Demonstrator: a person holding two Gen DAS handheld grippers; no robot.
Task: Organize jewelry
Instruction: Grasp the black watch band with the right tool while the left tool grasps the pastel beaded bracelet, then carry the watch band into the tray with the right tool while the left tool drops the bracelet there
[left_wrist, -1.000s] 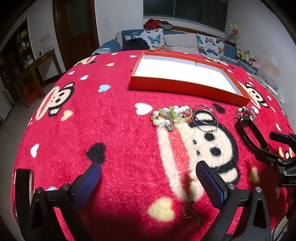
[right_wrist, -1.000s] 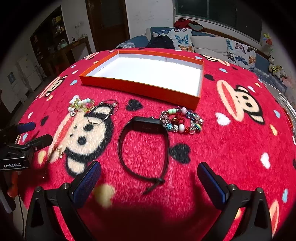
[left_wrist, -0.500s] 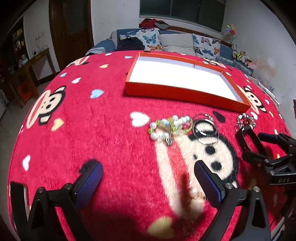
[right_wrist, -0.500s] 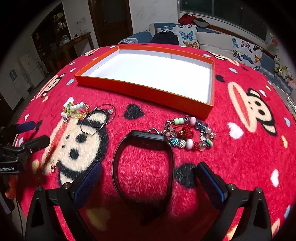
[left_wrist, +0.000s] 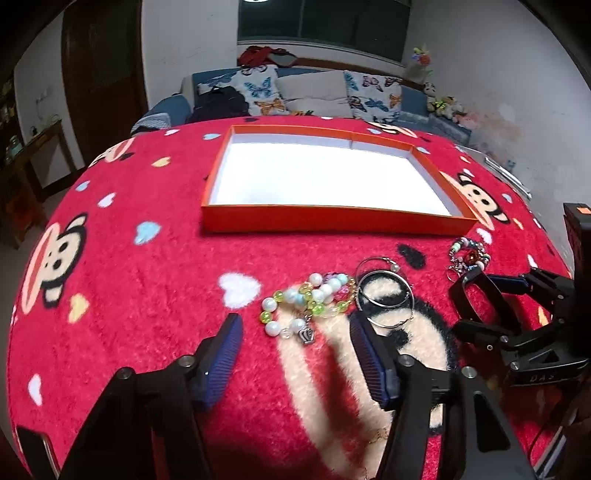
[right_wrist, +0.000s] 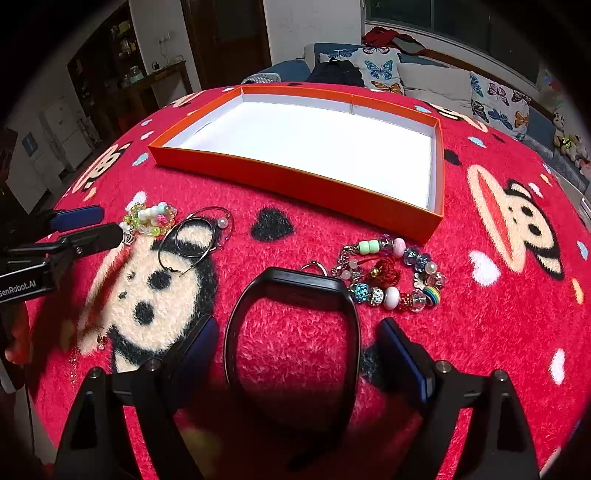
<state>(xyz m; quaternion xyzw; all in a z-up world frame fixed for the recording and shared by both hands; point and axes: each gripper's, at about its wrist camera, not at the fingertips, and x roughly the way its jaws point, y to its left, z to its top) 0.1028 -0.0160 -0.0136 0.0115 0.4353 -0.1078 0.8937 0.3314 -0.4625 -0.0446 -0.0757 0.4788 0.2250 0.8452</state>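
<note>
Your right claw (right_wrist: 295, 354) is spread wide around the black wristband (right_wrist: 291, 332) lying on the desk (right_wrist: 498, 295); it looks light and springy, so pinch 1 side strap.

The right gripper (right_wrist: 297, 354) stood with jaws apart on either side of the black band (right_wrist: 291, 332), not touching it. Beside the band lay 1 multicolored bead bracelet (right_wrist: 391, 273), near the orange tray (right_wrist: 295, 181).

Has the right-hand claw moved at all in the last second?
Yes. The right gripper has come forward toward the orange tray, and its open fingers now flank the black band that earlier lay ahead of them.
</note>
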